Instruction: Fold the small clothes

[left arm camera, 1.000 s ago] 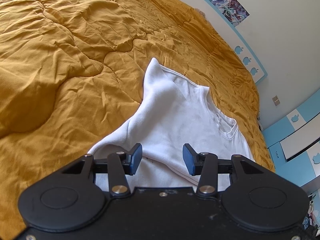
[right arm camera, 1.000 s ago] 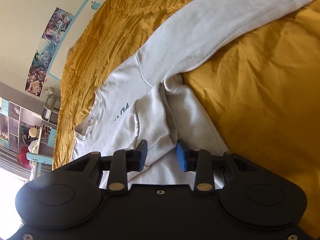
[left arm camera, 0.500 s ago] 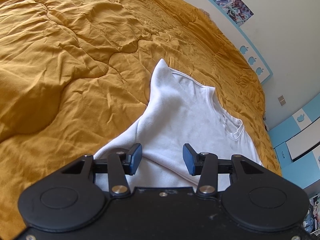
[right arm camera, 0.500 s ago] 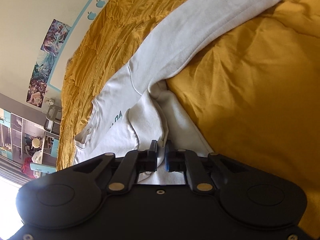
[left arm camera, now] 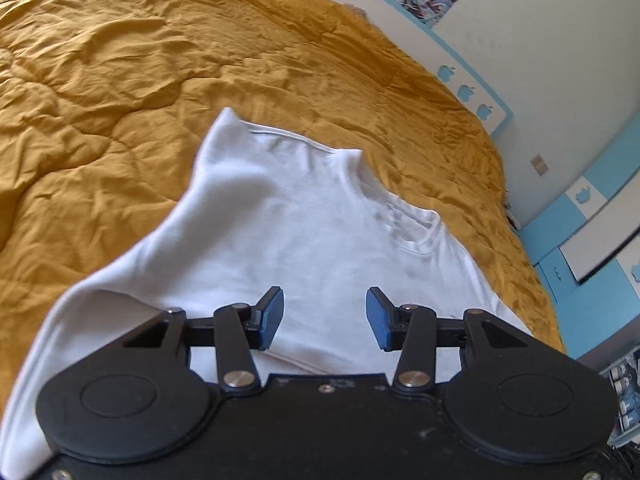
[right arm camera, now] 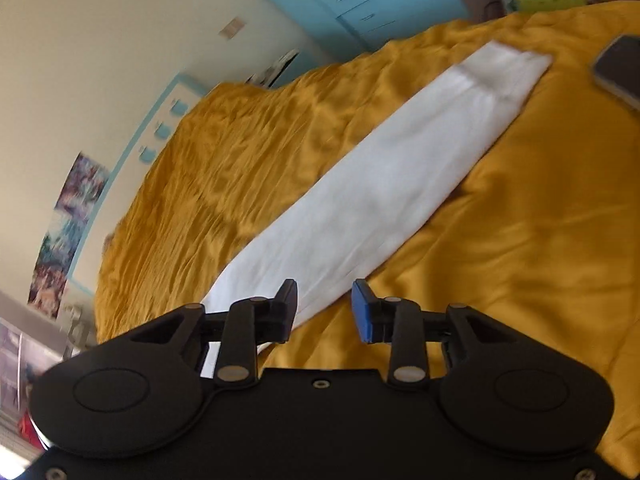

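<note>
White long-sleeved top [left arm camera: 304,216] lies on the bed's mustard quilt [left arm camera: 120,100], neckline toward the far side, body partly gathered over itself.

Left tool [left arm camera: 325,317]: jaws spread wide, nothing between the pads, hovering above the lower part of the body cloth. Its opening matches the earlier left wrist views; the camera now sits a little higher and further back, with more of the near cloth in sight.

Right tool [right arm camera: 325,311]: jaws have just been opening. Half a second ago they were nearly closed on a bunched fold near the armpit; now they stand apart with no cloth pinched, only the sleeve's near end and bare quilt behind the gap. The view has swung from the bunched body to the sleeve [right arm camera: 380,184], which lies stretched straight across the quilt, cuff at the far end, near a dark phone [right arm camera: 618,70].

Reading: the fold is let go and the right tool is lining up along the sleeve. Likely next step is to take the sleeve and bring it over the body. Folding is still early; the body is unsmoothed.
</note>
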Action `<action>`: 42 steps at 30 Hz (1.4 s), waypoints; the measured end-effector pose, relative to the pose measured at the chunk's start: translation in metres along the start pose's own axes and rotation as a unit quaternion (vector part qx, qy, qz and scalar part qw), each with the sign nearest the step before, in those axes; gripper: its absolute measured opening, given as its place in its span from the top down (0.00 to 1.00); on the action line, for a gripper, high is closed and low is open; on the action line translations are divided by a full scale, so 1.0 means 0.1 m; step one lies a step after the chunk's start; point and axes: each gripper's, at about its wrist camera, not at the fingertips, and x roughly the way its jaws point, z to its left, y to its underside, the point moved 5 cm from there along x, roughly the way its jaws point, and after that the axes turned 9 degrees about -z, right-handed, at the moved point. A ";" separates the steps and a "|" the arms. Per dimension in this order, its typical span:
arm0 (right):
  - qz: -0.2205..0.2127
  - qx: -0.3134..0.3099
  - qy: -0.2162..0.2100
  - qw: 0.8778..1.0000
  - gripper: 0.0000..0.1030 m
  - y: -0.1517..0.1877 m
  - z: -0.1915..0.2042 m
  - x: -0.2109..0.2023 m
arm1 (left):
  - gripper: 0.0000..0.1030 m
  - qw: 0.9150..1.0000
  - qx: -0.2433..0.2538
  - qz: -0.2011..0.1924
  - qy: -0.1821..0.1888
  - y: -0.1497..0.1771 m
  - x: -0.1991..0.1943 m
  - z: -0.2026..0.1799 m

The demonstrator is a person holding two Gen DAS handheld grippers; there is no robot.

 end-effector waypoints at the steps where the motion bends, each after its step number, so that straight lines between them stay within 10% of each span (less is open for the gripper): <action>1: -0.014 0.014 0.013 1.000 0.64 -0.12 -0.12 -0.01 | 0.55 1.000 0.010 0.003 0.012 0.04 0.01 -0.14; 10: -0.063 0.082 0.092 0.990 0.60 -0.65 -0.75 0.16 | 0.54 0.987 0.033 0.074 0.137 0.66 0.34 -1.46; 21: -0.107 0.066 0.090 0.988 0.57 -0.83 -0.89 0.52 | 0.54 0.978 0.067 0.152 0.129 1.44 0.90 -1.90; 25: -0.102 0.011 0.095 0.990 0.90 -0.86 -0.79 0.53 | 0.53 0.977 0.082 0.155 0.125 1.52 0.96 -1.90; 33: -0.129 -0.054 0.070 0.988 0.91 -0.97 -0.44 0.33 | 0.53 0.976 0.083 0.156 0.124 1.51 0.96 -1.90; 42: -0.124 -0.116 -0.052 0.984 0.92 -0.72 0.72 0.03 | 0.53 0.984 0.061 0.107 0.130 1.07 0.60 -1.66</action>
